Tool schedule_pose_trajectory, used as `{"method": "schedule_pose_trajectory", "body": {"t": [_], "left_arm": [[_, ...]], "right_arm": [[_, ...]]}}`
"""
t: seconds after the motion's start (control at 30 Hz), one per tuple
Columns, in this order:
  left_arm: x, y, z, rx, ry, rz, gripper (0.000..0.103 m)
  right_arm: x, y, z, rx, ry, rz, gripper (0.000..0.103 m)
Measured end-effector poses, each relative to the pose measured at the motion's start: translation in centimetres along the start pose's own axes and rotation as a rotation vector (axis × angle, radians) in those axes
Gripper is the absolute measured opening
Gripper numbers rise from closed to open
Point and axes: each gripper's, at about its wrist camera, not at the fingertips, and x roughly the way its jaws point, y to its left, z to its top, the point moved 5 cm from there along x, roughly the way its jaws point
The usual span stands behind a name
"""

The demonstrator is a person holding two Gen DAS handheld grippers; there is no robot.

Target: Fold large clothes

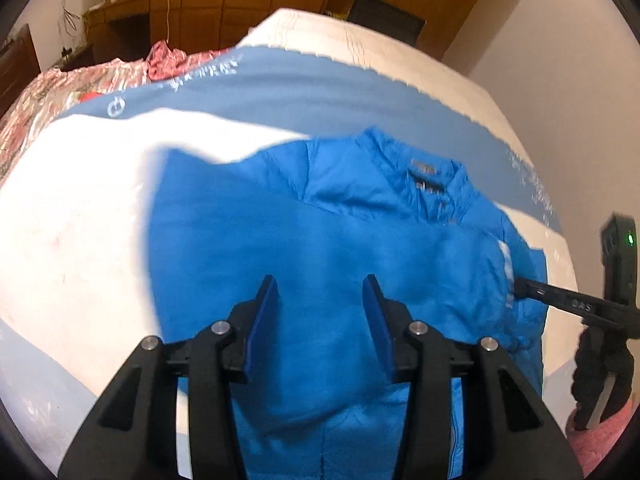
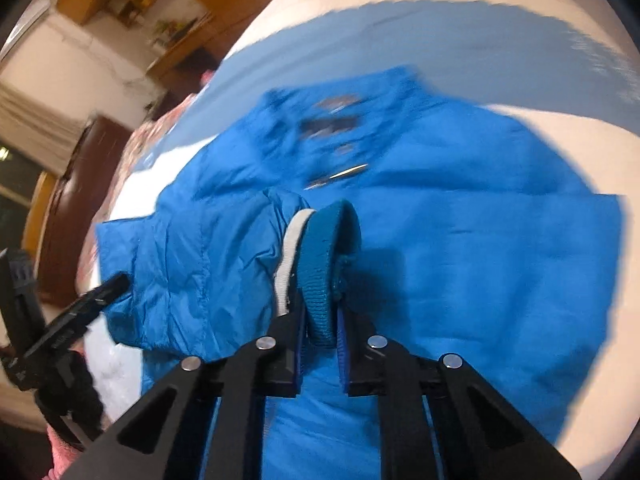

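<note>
Blue jacket [image 1: 320,240] looks light, puffy and slippery, so grab seams or cuffs. Right claw [image 2: 320,304] is clamped on the sleeve cuff [image 2: 324,264] at 12 o'clock; left claw [image 1: 320,320] hangs part-open, holding nothing.

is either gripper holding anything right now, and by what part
The right gripper is shut on the blue jacket, pinching its sleeve cuff. The left gripper is open and holds nothing.

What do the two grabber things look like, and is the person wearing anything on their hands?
Both are black plastic. The left gripper and right gripper have blue pads inside the jaws and round silver bolts on the linkages. One body shows a small green light. The hand wears a black glove, with a pink sleeve.
</note>
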Motion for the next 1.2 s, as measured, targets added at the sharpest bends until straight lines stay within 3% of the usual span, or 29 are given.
{"method": "schedule_pose_trajectory", "body": {"t": [0.13,0.33,0.57,0.77,0.83,0.9,0.97,1.03,1.2], "left_arm": [[0.8,0.6,0.5,-0.007,0.004,0.023,0.043],[4.0,1.2,0.0,-0.006,0.057,0.062,0.043],[6.6,2.1,-1.4,0.008,0.096,0.081,0.043],[5.7,2.1,-0.9,0.015,0.107,0.081,0.043],[4.6,1.5,-0.3,0.013,0.086,0.053,0.045],[3.9,0.3,0.4,0.035,0.066,0.057,0.045],[4.2,-0.8,0.8,0.063,0.061,0.057,0.045],[5.2,-1.9,1.1,0.092,0.076,0.074,0.045],[8.2,-2.4,1.1,0.114,0.105,0.122,0.045]], "right_arm": [[-4.4,-5.2,-0.3,0.079,-0.073,-0.087,0.013],[-7.7,-11.1,-1.6,0.187,-0.114,-0.118,0.013],[-5.0,-13.9,-3.4,0.244,-0.052,-0.154,0.013],[-4.1,-13.8,-3.7,0.241,-0.045,-0.160,0.017],[-5.7,-13.4,-3.4,0.238,-0.083,-0.191,0.024],[-7.5,-12.8,-3.0,0.222,-0.145,-0.236,0.024],[-8.7,-11.4,-2.2,0.191,-0.190,-0.212,0.024],[-8.0,-9.1,-1.4,0.136,-0.176,-0.165,0.024],[-3.5,-7.6,-0.5,0.094,-0.103,-0.189,0.024]]}}
